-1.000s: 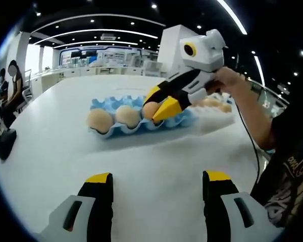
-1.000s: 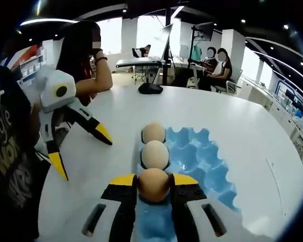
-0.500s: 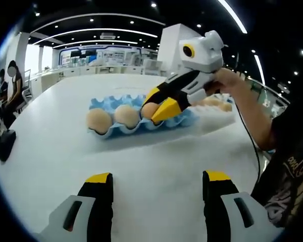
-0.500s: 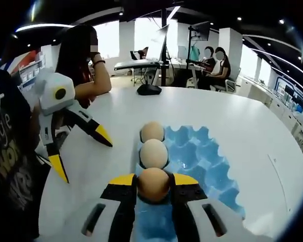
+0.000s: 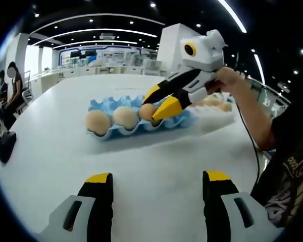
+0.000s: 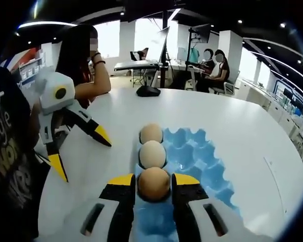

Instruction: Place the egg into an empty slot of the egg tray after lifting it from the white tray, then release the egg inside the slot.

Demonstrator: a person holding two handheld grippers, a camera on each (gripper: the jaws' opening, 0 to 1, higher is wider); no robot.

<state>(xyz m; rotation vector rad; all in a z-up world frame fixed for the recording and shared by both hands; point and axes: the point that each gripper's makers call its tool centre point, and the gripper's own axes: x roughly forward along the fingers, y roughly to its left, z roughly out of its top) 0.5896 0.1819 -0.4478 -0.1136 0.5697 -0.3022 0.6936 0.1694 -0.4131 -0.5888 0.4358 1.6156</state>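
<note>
The blue egg tray point(image 5: 184, 119) point(image 6: 204, 164) lies on the white table. Three brown eggs fill its near row. The newest egg point(image 6: 153, 182) point(image 5: 148, 112) sits down in its slot between the jaws of my right gripper point(image 6: 153, 180) point(image 5: 155, 104). Those jaws stand slightly apart from the egg's sides, open. Two other eggs point(image 6: 152, 154) point(image 5: 99, 121) rest in the slots beyond. The white tray point(image 5: 219, 120) with more eggs point(image 5: 218, 104) lies behind the right gripper. My left gripper point(image 5: 158, 177) point(image 6: 81, 153) hovers open over bare table, holding nothing.
A person's hand point(image 5: 231, 80) and sleeve hold the right gripper. A black mouse point(image 6: 148, 91) lies at the table's far edge, and a dark object point(image 5: 5, 143) at its left edge. People sit at desks beyond. Several blue slots point(image 6: 192, 151) stand unfilled.
The right gripper's jaws have spread a little from the egg, which has settled into the slot. The left gripper has stayed put.
</note>
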